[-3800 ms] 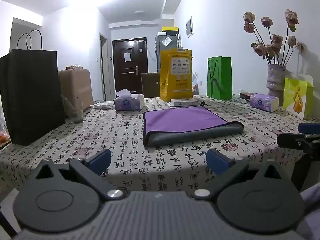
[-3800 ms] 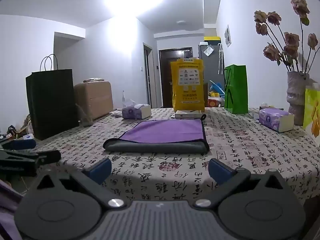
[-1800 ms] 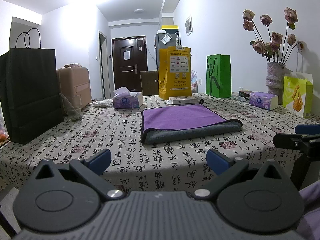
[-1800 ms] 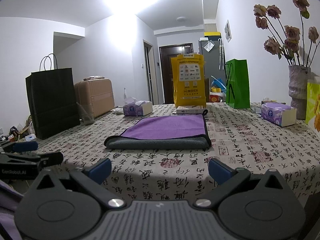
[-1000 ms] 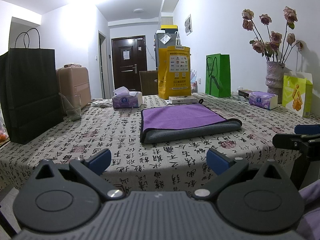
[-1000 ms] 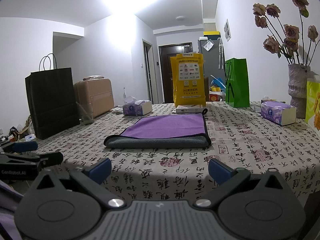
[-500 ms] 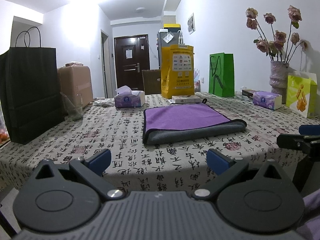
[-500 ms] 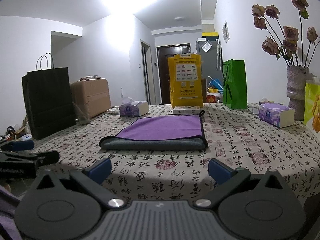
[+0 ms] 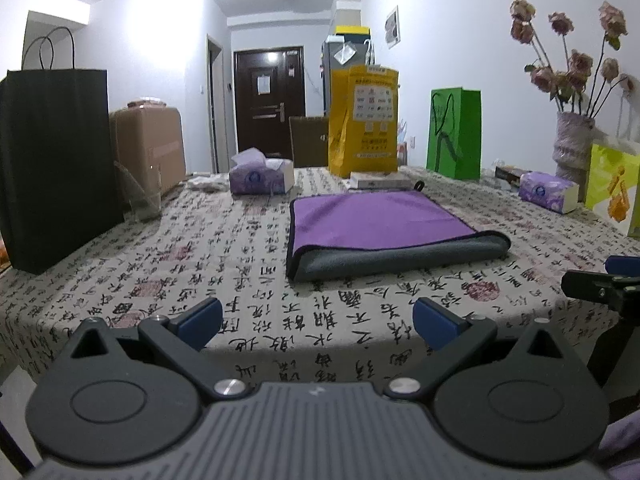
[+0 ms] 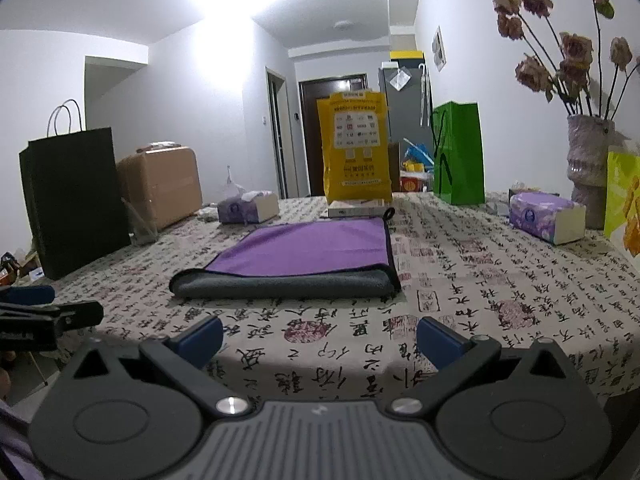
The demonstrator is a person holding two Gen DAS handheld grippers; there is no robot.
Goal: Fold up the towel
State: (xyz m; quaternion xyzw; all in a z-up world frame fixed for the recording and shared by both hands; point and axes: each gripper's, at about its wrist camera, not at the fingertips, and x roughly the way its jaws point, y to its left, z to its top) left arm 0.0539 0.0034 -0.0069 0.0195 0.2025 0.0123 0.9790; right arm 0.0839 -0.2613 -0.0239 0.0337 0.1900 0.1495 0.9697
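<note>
Both tongs, left (image 9: 316, 320) and right (image 10: 318, 338), were wide open and empty before the half-folded towel (image 9: 384, 228); I judged the next fold needed approaching it.

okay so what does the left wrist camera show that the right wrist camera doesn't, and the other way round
Only the left wrist view shows the right gripper at its right edge, and the front door's handle.

Only the right wrist view shows the left gripper at its left edge, plus clutter behind the yellow bag.

Both show the purple towel folded on the patterned tablecloth, the black bag, the green bag, tissue boxes and the flower vase.
</note>
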